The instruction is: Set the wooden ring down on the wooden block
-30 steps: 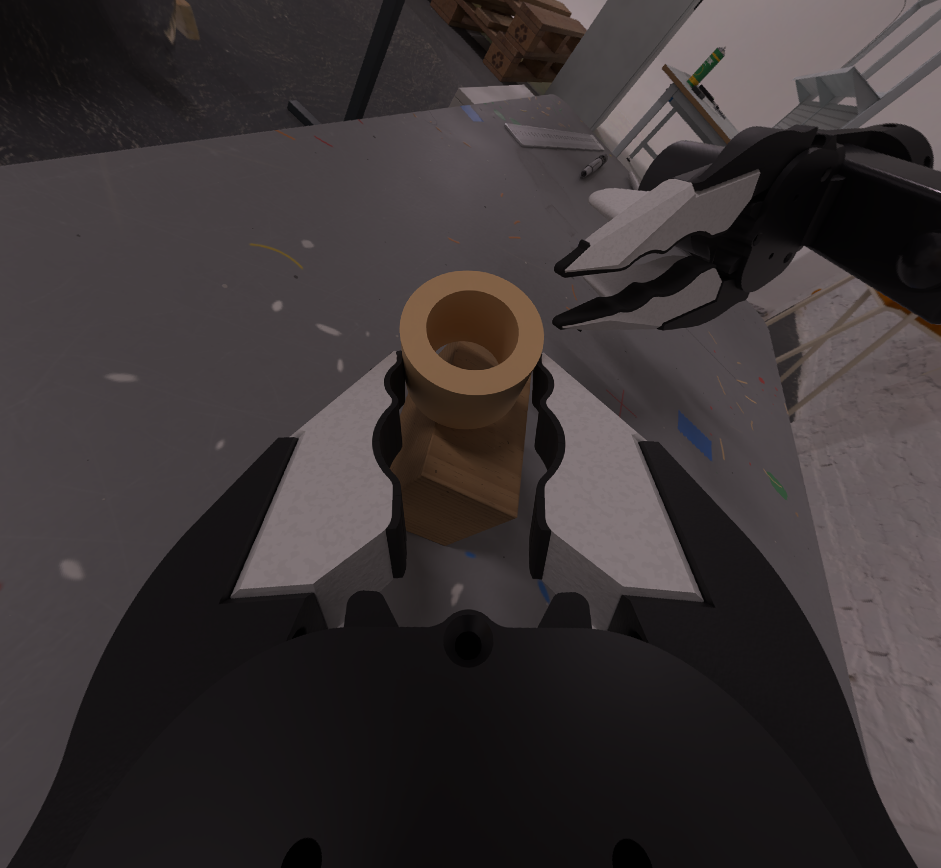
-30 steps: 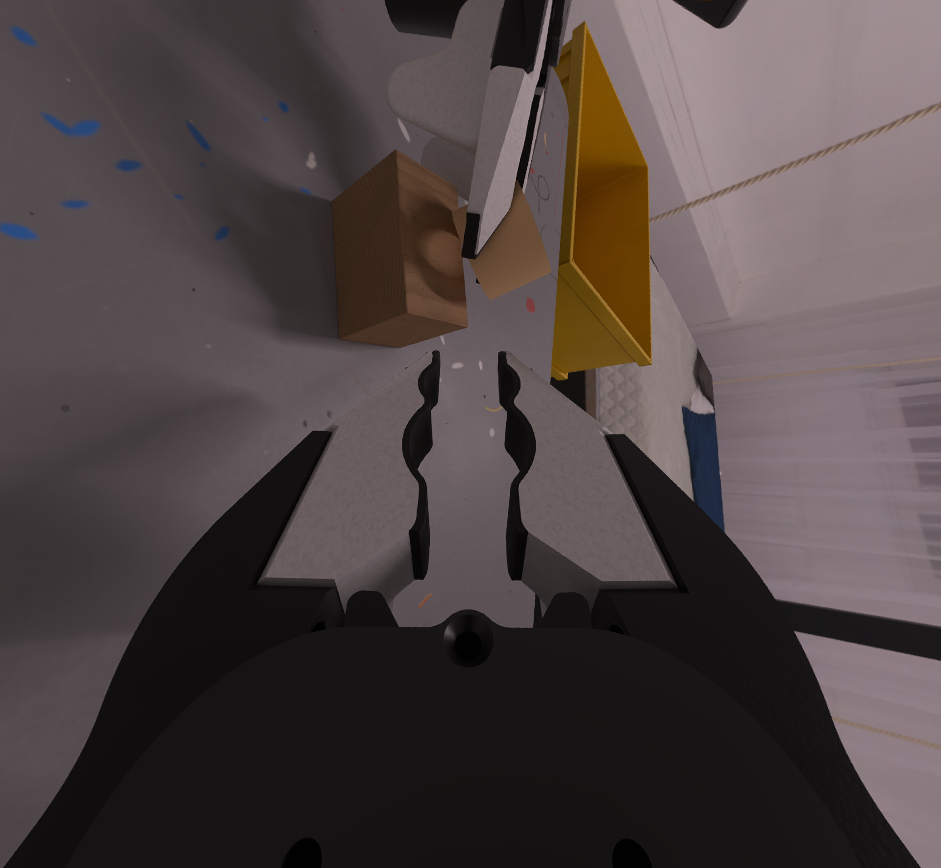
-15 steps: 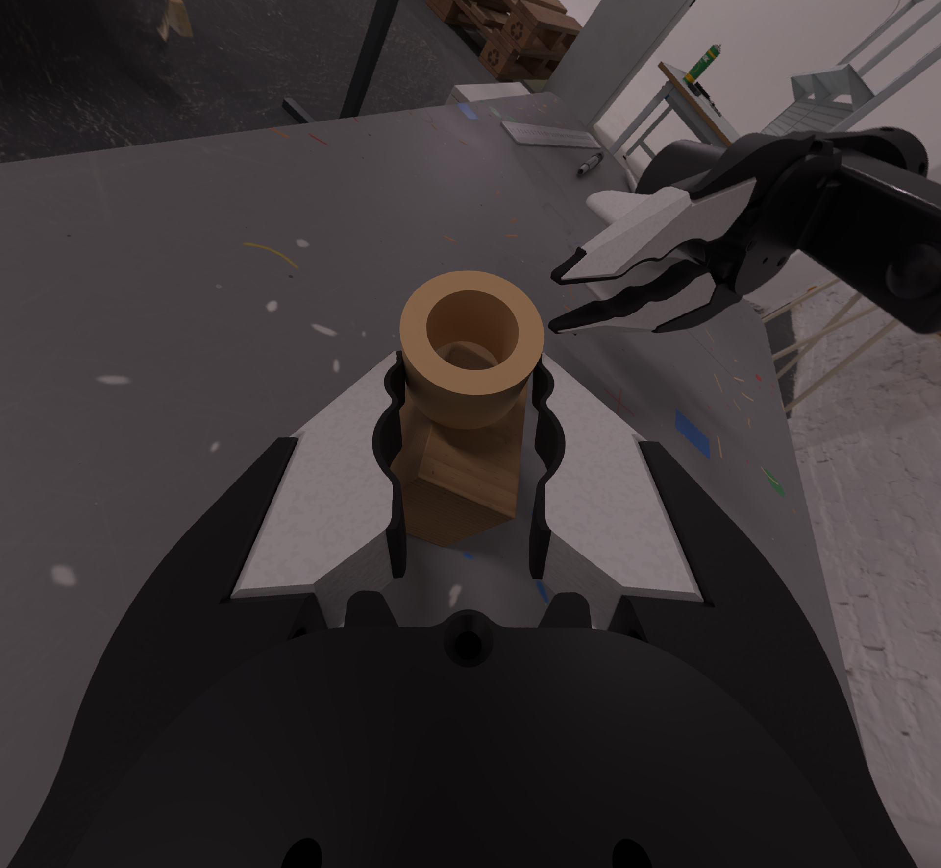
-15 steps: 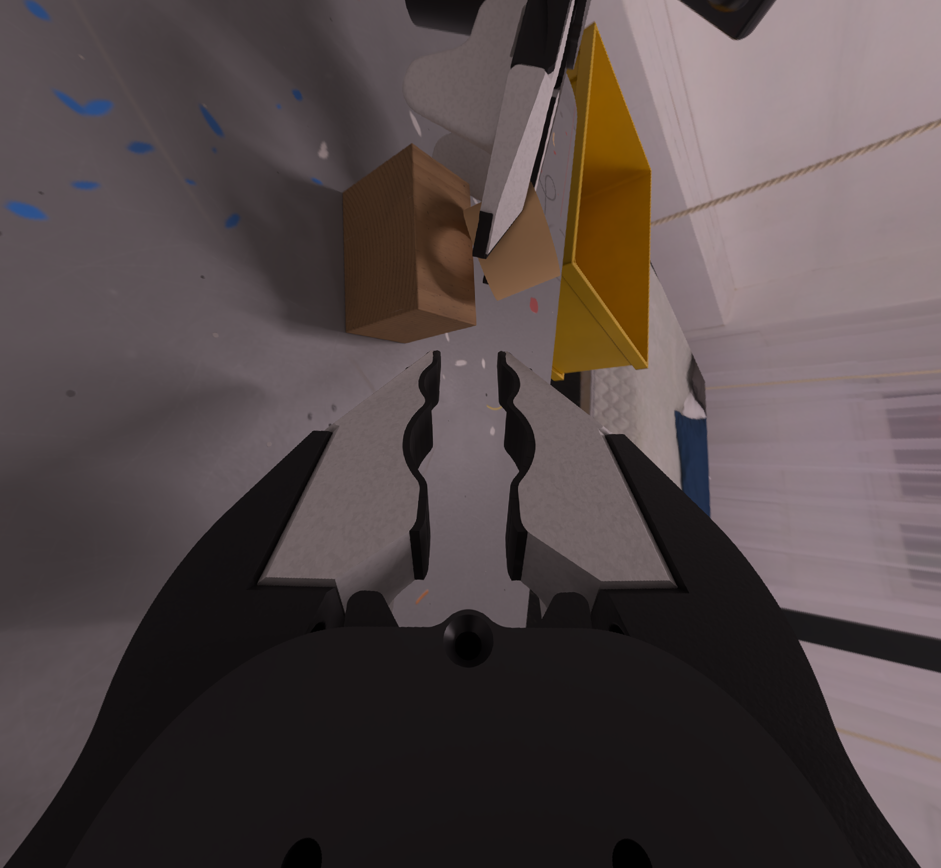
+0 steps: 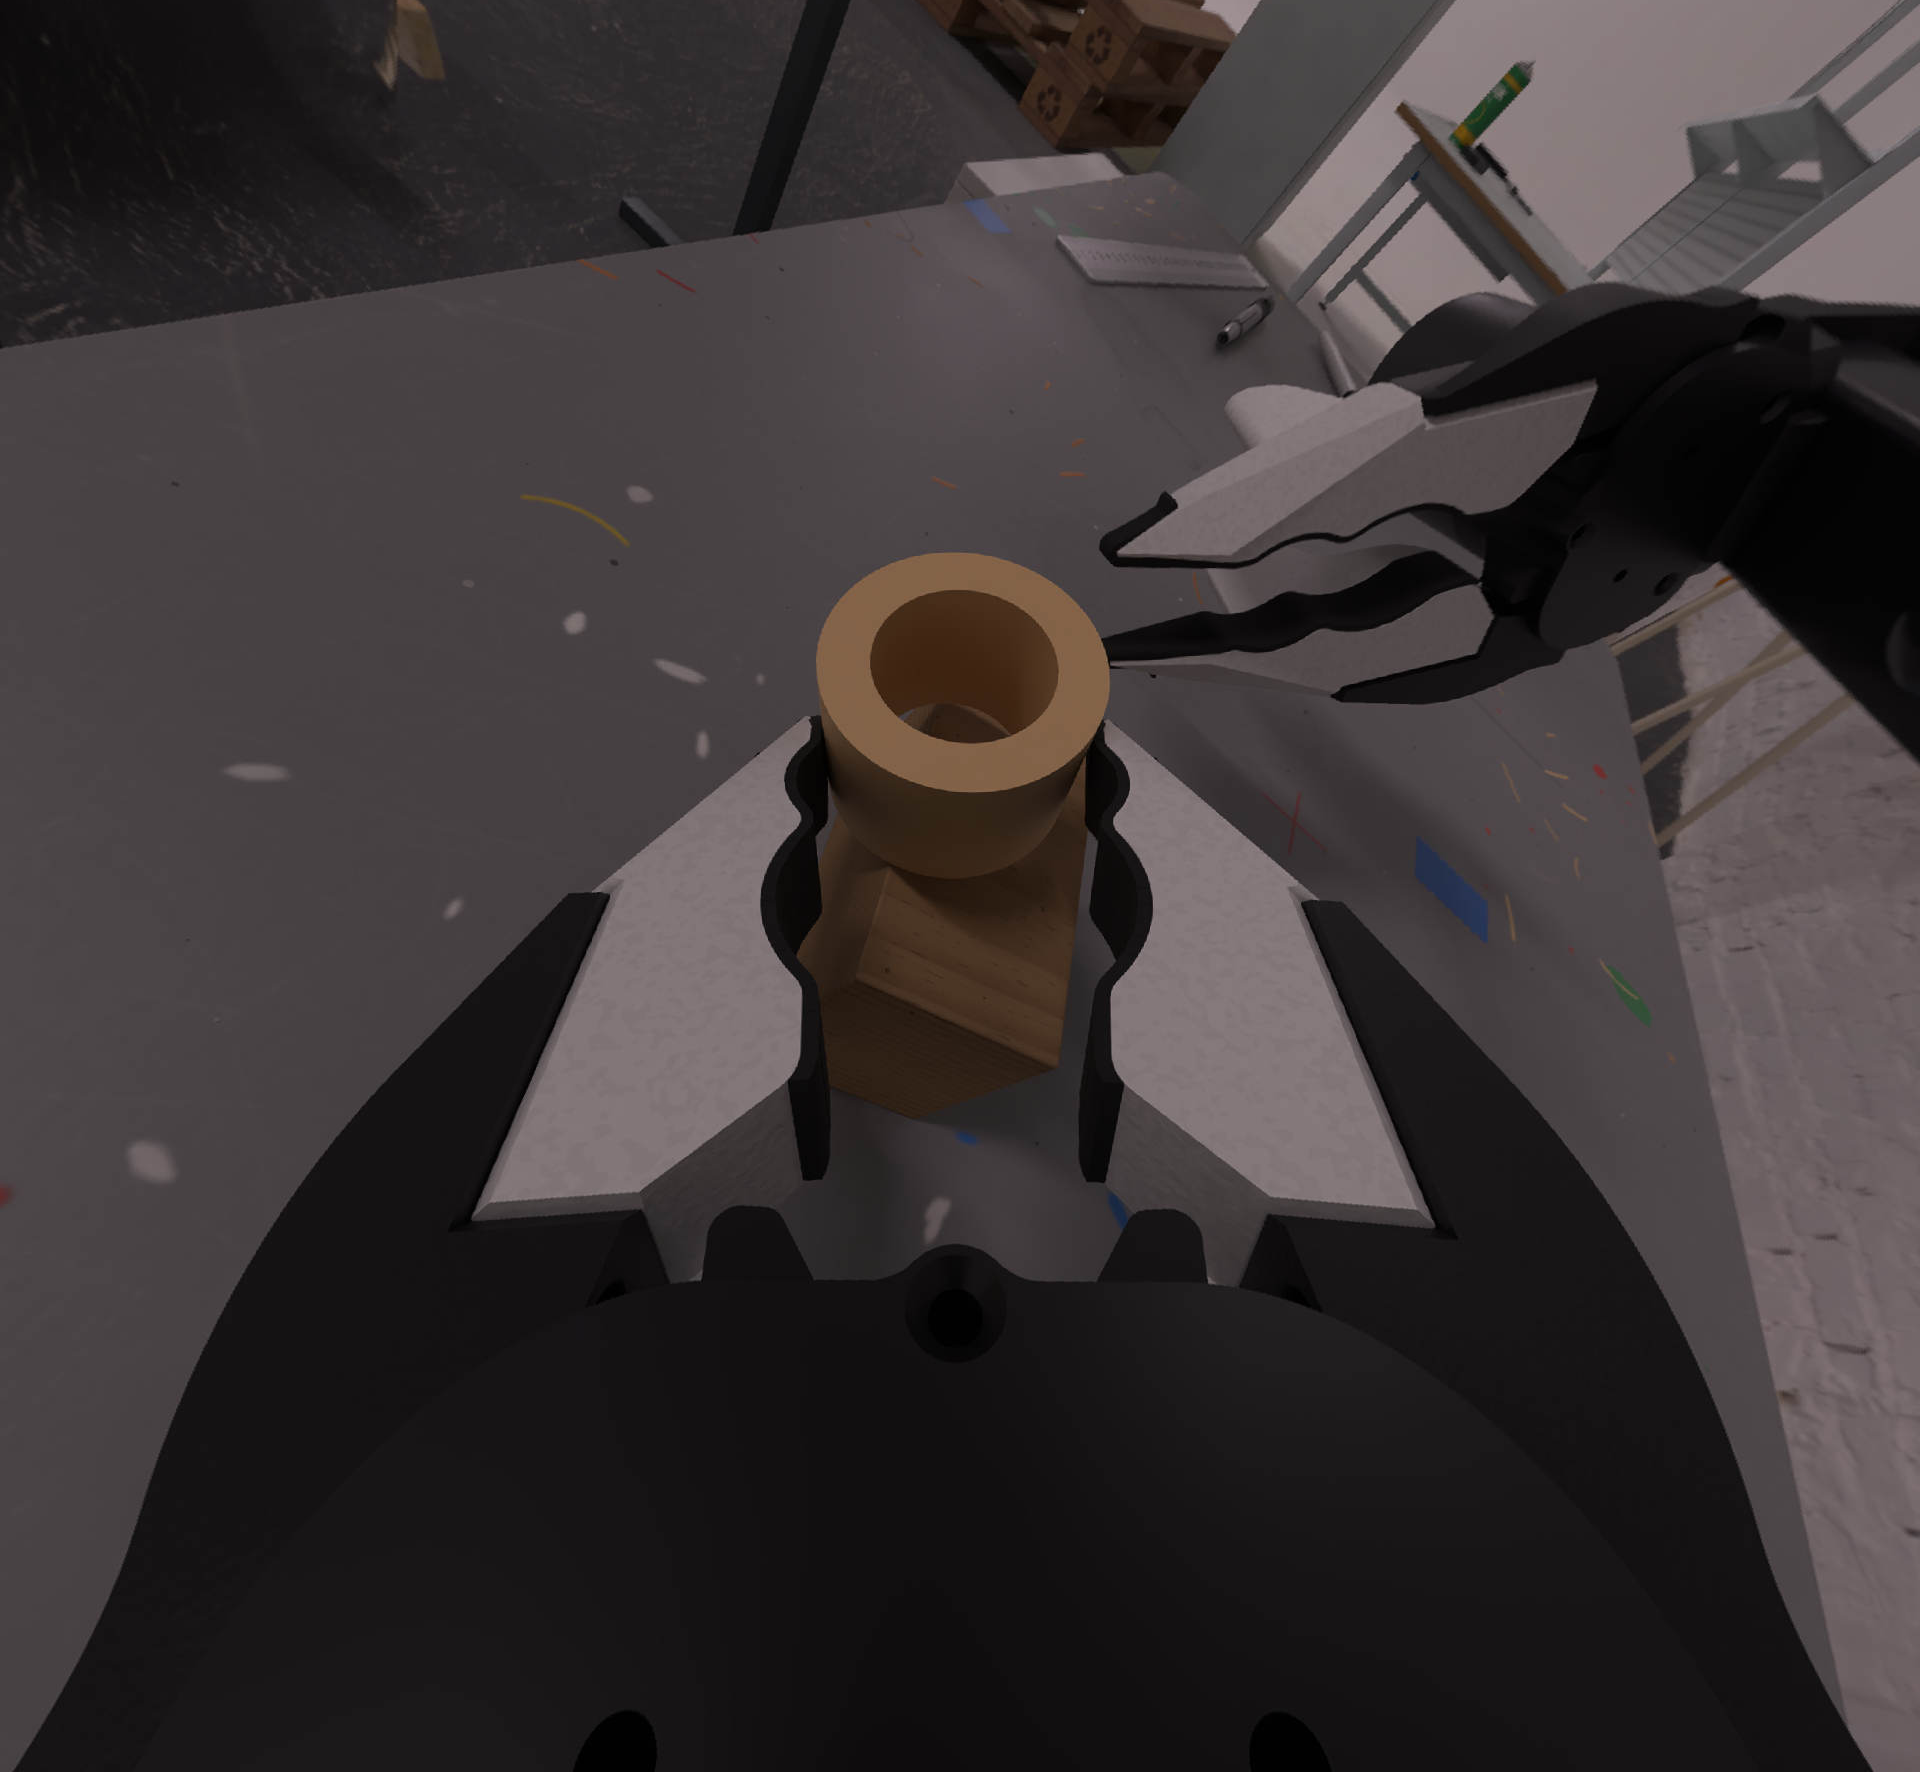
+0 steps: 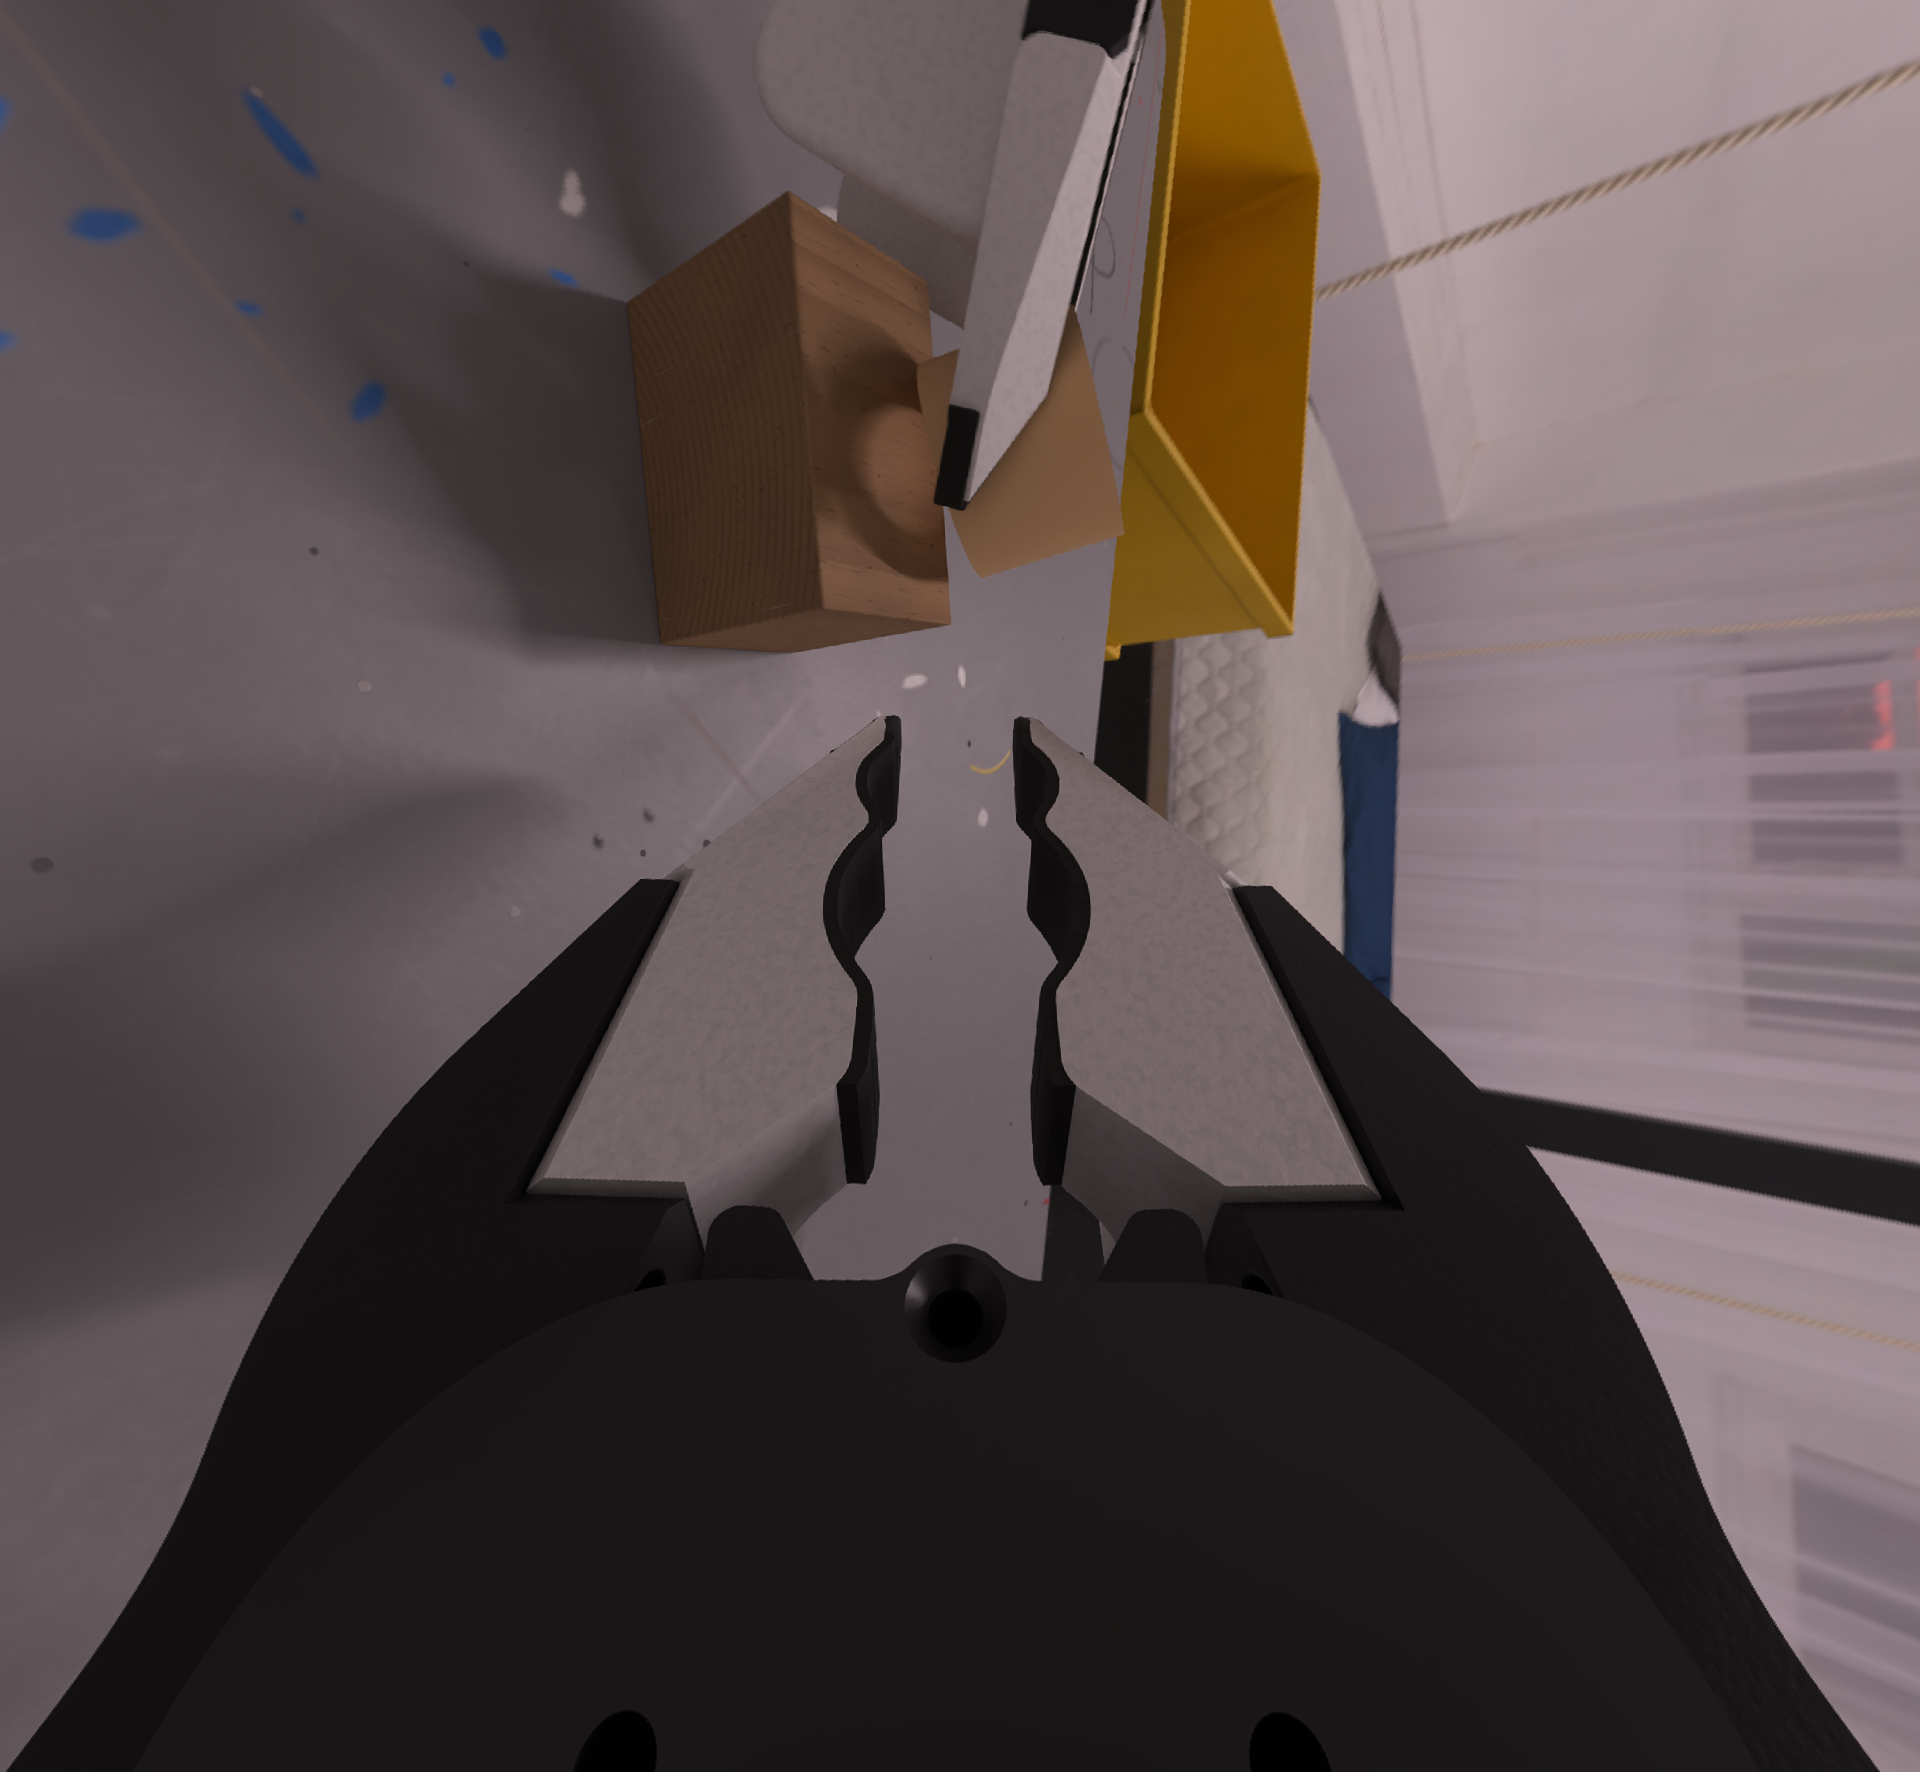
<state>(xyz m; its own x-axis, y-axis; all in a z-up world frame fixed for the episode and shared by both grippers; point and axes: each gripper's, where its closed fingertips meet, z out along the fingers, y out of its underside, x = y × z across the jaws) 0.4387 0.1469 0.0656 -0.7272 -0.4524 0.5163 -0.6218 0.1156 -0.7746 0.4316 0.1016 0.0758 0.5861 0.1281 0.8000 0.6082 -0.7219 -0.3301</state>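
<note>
The wooden ring (image 5: 961, 730) sits clamped in the left gripper (image 5: 956, 746) just above the wooden block (image 5: 951, 984); the right gripper (image 6: 956, 735) waits nearby, fingers apart and empty.

The left wrist view looks steeply down along its own fingers at the grey table (image 5: 312, 579), very near the wooden ring (image 5: 961, 756) at picture centre, with the wooden block (image 5: 956, 995) just below it. The right gripper (image 5: 1117, 595) shows at 2 o'clock.

The right wrist view is rolled sideways, so the table (image 6: 312, 787) fills the left half. It looks level across the top and sits a little farther off; block (image 6: 748, 444) and ring (image 6: 1049, 475) lie at 12 o'clock, probably apart.

Both views share ring, block and surrounding tabletop.
</note>
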